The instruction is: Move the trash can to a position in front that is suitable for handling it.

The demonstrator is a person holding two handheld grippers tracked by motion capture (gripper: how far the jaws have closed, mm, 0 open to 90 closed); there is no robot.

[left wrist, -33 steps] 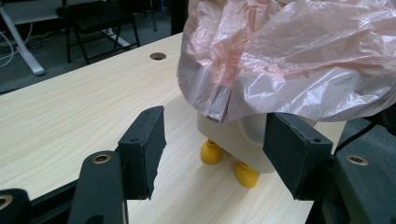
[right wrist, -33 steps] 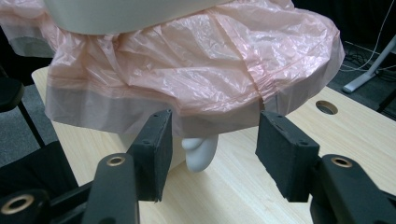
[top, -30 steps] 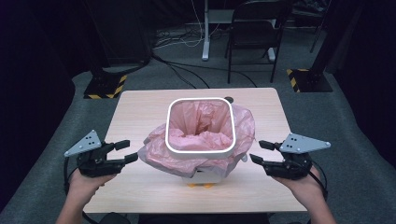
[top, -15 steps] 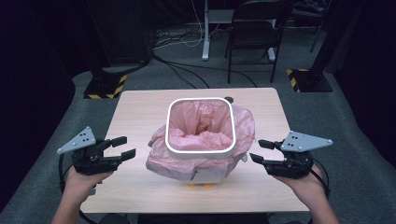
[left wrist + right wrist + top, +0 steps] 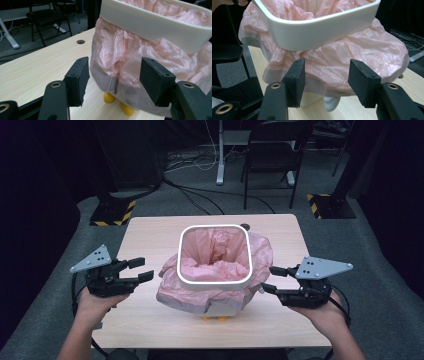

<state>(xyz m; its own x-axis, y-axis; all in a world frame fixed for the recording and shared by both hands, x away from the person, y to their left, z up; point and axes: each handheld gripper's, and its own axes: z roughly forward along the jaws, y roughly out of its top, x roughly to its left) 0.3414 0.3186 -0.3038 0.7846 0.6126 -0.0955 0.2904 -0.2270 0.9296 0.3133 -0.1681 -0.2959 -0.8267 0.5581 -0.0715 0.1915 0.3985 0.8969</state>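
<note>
My left hand-held gripper (image 5: 134,270) hovers off the left side of the small bin (image 5: 215,255), near the surface's (image 5: 150,227) left edge. Its jaws stand wide apart with nothing between the pads, though they have just been closing a little. My right hand-held gripper (image 5: 270,279) sits at the bin's right side, toward the surface's right edge, jaws also spread wide and gripping nothing. The bin stands in the middle of the surface, a white ring (image 5: 214,281) around its top, with a pink plastic bag (image 5: 260,252) lining it and spilling loosely over the outside. In the left gripper view the bag's draped skirt (image 5: 125,65) hangs just ahead of my jaws, with yellow feet (image 5: 109,98) showing beneath the bin. In the right gripper view the bag (image 5: 352,57) bulges just beyond my pads; I cannot tell whether they brush it.
</note>
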